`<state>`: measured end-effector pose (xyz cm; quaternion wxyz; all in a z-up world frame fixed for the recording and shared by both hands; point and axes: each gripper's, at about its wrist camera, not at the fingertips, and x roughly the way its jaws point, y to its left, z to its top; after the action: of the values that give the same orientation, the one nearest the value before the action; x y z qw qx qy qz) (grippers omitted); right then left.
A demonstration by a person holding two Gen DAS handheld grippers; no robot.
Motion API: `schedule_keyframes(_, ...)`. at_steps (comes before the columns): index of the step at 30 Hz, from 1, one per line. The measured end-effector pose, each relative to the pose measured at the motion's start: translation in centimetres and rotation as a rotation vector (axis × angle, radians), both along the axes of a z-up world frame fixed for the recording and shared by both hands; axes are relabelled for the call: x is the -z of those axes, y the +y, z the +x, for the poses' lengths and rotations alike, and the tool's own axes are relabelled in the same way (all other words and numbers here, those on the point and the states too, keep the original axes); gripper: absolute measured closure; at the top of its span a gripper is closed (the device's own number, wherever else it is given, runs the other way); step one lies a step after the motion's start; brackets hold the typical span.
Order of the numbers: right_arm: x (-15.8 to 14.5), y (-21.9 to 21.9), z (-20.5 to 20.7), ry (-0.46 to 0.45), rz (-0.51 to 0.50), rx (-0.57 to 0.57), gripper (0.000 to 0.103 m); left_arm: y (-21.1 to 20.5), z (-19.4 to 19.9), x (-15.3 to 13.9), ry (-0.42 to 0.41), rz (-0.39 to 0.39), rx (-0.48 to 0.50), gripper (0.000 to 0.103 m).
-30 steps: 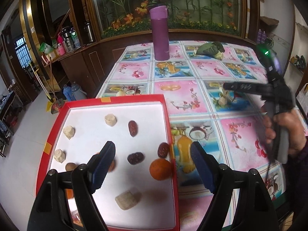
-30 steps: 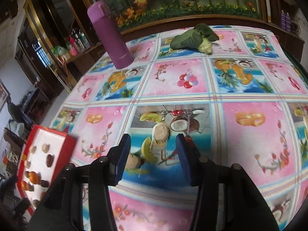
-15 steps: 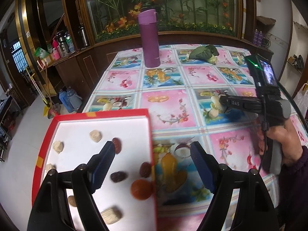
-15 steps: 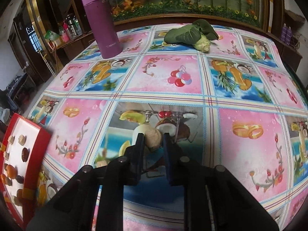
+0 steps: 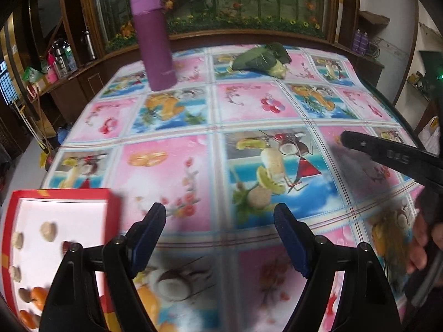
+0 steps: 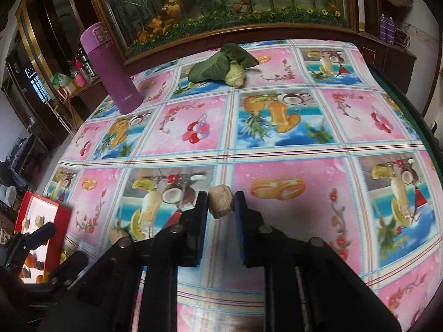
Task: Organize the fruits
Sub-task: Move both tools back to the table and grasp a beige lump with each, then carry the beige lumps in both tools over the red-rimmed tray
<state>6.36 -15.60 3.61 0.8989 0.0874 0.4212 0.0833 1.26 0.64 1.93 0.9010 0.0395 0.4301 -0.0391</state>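
The right tool (image 6: pixel 220 203) is clamped on a beige fruit piece (image 6: pixel 220 200), held just above the surface (image 6: pixel 277 144) near its middle. The left tool (image 5: pixel 220 233) stands wide w/ nothing between, beside the red tray (image 5: pixel 59 192) at the surface's left edge.

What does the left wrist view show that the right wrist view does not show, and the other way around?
Only the left wrist view shows a pale piece lying loose on the tablecloth, and the person's hand at the right edge. Only the right wrist view shows the right tool shut on a pale chunk. Both share the purple bottle, the leafy vegetable, the red tray with fruit pieces, and the open left tool.
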Motion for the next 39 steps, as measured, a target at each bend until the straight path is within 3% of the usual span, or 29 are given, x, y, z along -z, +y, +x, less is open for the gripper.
schedule_keyframes(6, -0.5, -0.8, -0.4, -0.004, 0.036, 0.005, 0.082, -1.4, 1.3, 1.4, 0.029, -0.012, 0.005, 0.025)
schedule_keyframes(9, -0.4, -0.4, -0.4, 0.002, 0.034, -0.008, 0.082, -1.8, 1.9, 1.7, 0.034, -0.01, 0.007, 0.041)
schedule_keyframes(17, -0.3, -0.1, -0.5, 0.008, 0.048, -0.012, 0.082, -2.1, 2.4, 2.3, 0.055, -0.044, 0.029, 0.062)
schedule_keyframes(19, -0.2, -0.1, -0.5, 0.012, 0.049, -0.011, 0.082, -2.3, 2.4, 2.3, 0.054, -0.052, 0.037, 0.074)
schedule_keyframes(21, -0.1, 0.0, -0.4, 0.018, 0.052, -0.016, 0.082, -2.4, 2.5, 2.3, 0.054, -0.055, 0.046, 0.081)
schedule_keyframes(27, -0.2, 0.5, -0.6, 0.013, 0.047, -0.029, 0.082, -2.1, 1.5, 1.1, 0.017, -0.031, 0.039, 0.081)
schedule_keyframes(39, -0.4, 3.8, -2.6, -0.043, 0.064, -0.138, 0.082, 2.0, -5.4, -6.2, -0.223, 0.076, -0.037, 0.081)
